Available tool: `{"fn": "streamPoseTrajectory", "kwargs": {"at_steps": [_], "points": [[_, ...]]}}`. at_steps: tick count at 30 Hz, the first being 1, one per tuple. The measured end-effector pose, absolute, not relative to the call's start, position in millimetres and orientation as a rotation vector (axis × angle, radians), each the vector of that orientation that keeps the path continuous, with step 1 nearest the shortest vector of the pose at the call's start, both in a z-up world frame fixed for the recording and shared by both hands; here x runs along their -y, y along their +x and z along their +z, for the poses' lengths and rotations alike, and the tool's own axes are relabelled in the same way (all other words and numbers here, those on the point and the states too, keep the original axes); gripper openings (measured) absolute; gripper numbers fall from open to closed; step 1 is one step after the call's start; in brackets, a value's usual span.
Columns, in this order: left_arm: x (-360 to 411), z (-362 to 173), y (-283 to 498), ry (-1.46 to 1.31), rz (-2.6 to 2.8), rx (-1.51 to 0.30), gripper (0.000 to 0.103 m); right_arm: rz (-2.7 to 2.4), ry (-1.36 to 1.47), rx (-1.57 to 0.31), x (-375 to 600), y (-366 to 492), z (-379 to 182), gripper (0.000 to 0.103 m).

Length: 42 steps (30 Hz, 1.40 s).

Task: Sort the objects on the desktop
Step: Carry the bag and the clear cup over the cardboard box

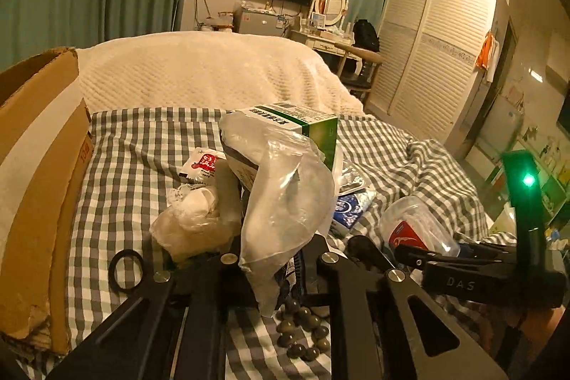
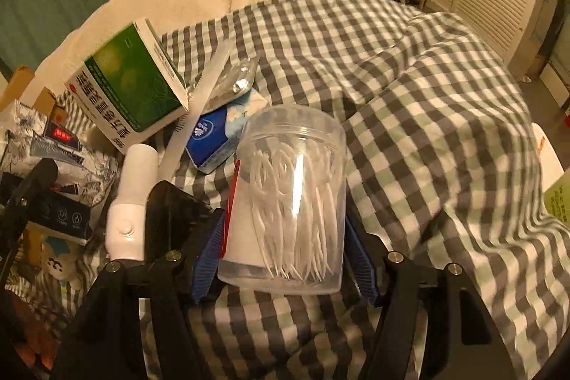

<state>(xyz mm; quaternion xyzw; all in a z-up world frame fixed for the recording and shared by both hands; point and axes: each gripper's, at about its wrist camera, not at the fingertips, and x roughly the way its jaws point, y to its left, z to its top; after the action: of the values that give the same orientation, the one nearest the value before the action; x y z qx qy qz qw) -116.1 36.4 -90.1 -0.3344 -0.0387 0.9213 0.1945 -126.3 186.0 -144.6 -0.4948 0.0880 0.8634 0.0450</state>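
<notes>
The left gripper (image 1: 276, 267) pinches a clear plastic bag (image 1: 285, 198) nearly shut, lifting it clear. The right gripper (image 2: 285, 259) clamps a clear floss-pick jar (image 2: 288, 198) across its width, ready for sorting.

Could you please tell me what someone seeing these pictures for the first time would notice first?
Most striking is the clear plastic jar of white floss picks, lying between the blue-padded jaws of the right gripper over the grey checked cloth. Next, the crumpled clear plastic bag pinched by the left gripper, with a green-and-white medicine box behind it.

Crumpled clear plastic bag (image 1: 285, 202) pinched in left gripper (image 1: 278, 264), above dark beads (image 1: 302, 330) on checked cloth (image 1: 142, 148).
</notes>
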Motion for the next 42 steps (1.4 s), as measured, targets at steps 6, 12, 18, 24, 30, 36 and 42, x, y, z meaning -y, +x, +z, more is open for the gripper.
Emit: {"fn": "streamPoseTrajectory", "kwargs": {"at_steps": [6,12,18,24,30,36,42], "points": [[-26,-78,-95,-0.959,2.564,0.128,0.014,2.693,-1.429,-0.309,-182,-94,-115,0.062],[-8,-62,-67,-0.975,2.536,0.198,0.014,2.711,-1.401,-0.326,-175,-56,-98,0.062],[6,-42,-47,-0.984,2.502,0.226,0.014,2.711,-1.423,-0.331,-167,-30,-88,0.062],[21,-8,-37,-0.927,2.522,0.164,0.013,2.779,-1.383,-0.302,-148,-10,-47,0.062],[52,33,-31,-0.865,2.587,0.1,0.014,2.885,-1.361,-0.278,-120,-9,3,0.062],[85,62,-33,-0.876,2.622,0.096,0.014,2.992,-1.281,-0.201,-78,-8,55,0.062],[123,85,-34,-0.871,2.672,0.089,0.014,3.092,-1.24,-0.165,-31,-14,87,0.062]]}}
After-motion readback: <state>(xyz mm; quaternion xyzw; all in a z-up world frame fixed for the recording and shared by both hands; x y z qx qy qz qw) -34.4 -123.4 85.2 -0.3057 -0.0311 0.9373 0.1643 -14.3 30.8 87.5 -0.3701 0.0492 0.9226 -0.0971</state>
